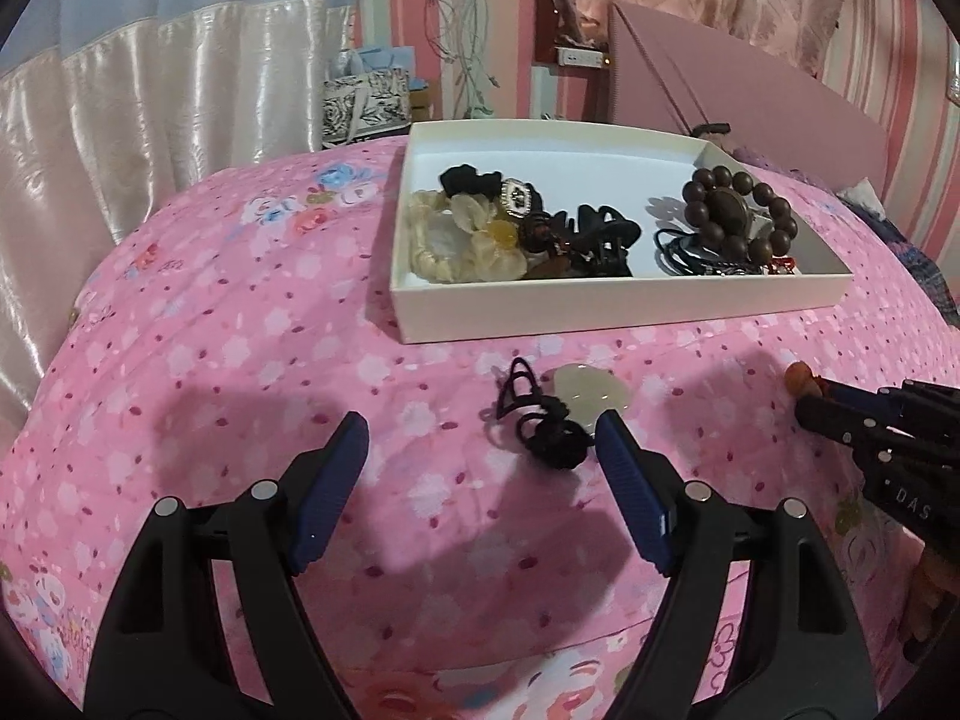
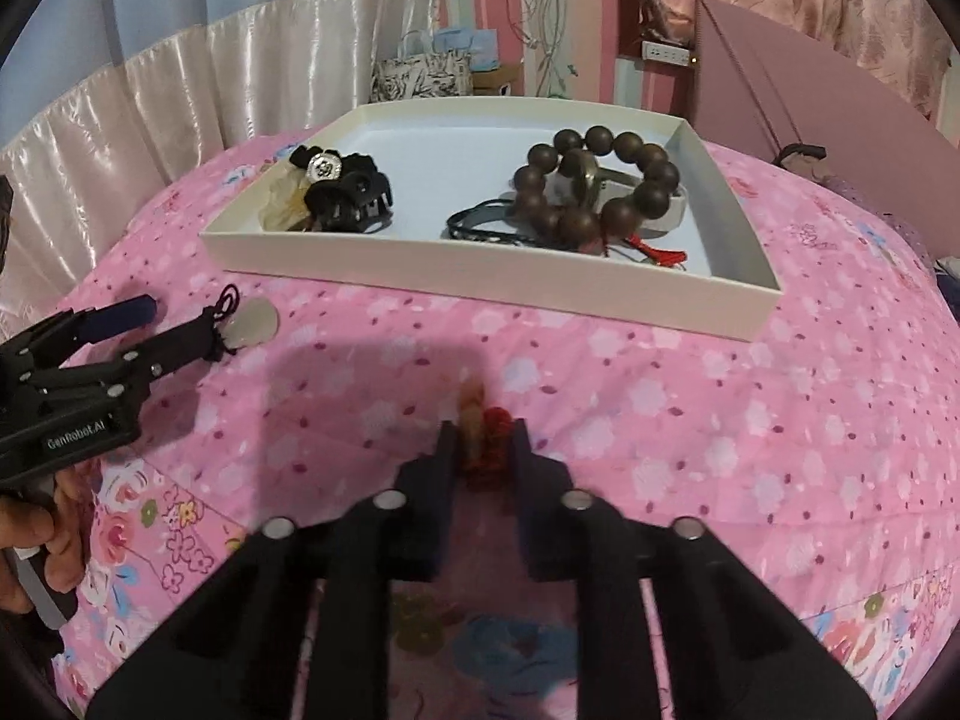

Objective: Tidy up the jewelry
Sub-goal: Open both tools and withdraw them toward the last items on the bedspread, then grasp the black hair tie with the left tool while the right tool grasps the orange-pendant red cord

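The white tray (image 1: 618, 306) is the main obstacle, its raised walls fencing in hair clips at one end and a brown bead bracelet (image 1: 741, 216) at the other. Its floor between those two heaps lies bare. In front of the tray's near wall, a pale disc on a black cord (image 1: 543, 420) and a small red-and-orange piece (image 2: 487, 444) sit on the pink bedspread (image 1: 240, 330), well apart, with open fabric between and beside them. Behind the tray stands a pink board (image 1: 720, 78).

Left tool (image 1: 480, 438) angles downward, jaws spread wide; right tool (image 2: 480, 438) angles downward, jaws nearly together.
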The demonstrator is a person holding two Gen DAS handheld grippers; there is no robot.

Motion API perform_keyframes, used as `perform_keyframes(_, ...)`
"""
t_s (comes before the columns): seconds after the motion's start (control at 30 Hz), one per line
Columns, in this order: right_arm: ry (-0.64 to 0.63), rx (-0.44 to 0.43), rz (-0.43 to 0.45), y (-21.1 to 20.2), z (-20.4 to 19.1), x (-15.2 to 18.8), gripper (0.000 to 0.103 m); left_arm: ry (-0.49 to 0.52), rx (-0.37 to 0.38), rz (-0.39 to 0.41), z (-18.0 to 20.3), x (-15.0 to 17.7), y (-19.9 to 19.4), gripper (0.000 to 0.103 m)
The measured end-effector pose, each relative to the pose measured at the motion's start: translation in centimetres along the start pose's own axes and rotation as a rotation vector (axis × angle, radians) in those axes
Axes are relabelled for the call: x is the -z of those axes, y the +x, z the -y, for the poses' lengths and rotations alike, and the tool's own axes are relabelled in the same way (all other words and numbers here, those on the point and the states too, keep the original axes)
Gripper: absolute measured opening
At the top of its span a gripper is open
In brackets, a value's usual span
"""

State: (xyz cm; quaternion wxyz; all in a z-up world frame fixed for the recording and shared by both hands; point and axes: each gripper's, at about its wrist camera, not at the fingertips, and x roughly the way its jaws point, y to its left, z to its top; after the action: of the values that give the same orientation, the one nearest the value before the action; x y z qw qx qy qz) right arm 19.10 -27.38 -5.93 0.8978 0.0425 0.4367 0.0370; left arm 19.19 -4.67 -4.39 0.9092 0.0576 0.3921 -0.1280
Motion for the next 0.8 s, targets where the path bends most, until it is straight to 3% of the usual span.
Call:
perform_keyframes(0.17,0.049,0.025,0.065,-1.5,2.6,-1.1,0.014,0.020,0.016,-0.027,0.7,-0.5,1.0,0.073)
perform_keyframes(0.2,0.056,0.034,0.067,-1.6,3.3,-1.2,0.014,0.025,0.026,-0.036,0.8,-0.4,1.2,0.066)
perform_keyframes(0.23,0.060,0.038,0.065,-1.6,3.7,-1.3,0.014,0.031,0.054,-0.049,1.0,-0.4,1.5,0.047)
perform_keyframes(0.27,0.066,0.040,0.063,-1.5,4.1,-1.2,0.014,0.029,0.081,-0.053,1.1,-0.5,1.6,0.036)
perform_keyframes(0.37,0.080,0.032,0.055,-1.1,4.7,-0.6,0.014,0.037,0.111,-0.049,1.3,-0.3,1.5,0.018)
perform_keyframes(0.67,0.069,-0.020,0.112,-2.8,4.4,-1.6,0.014,0.010,0.141,0.029,1.0,-0.9,-0.7,0.016)
perform_keyframes(0.8,0.056,-0.024,0.170,-4.8,4.4,-3.6,0.014,0.015,0.152,0.096,1.3,-3.4,-3.0,0.016)
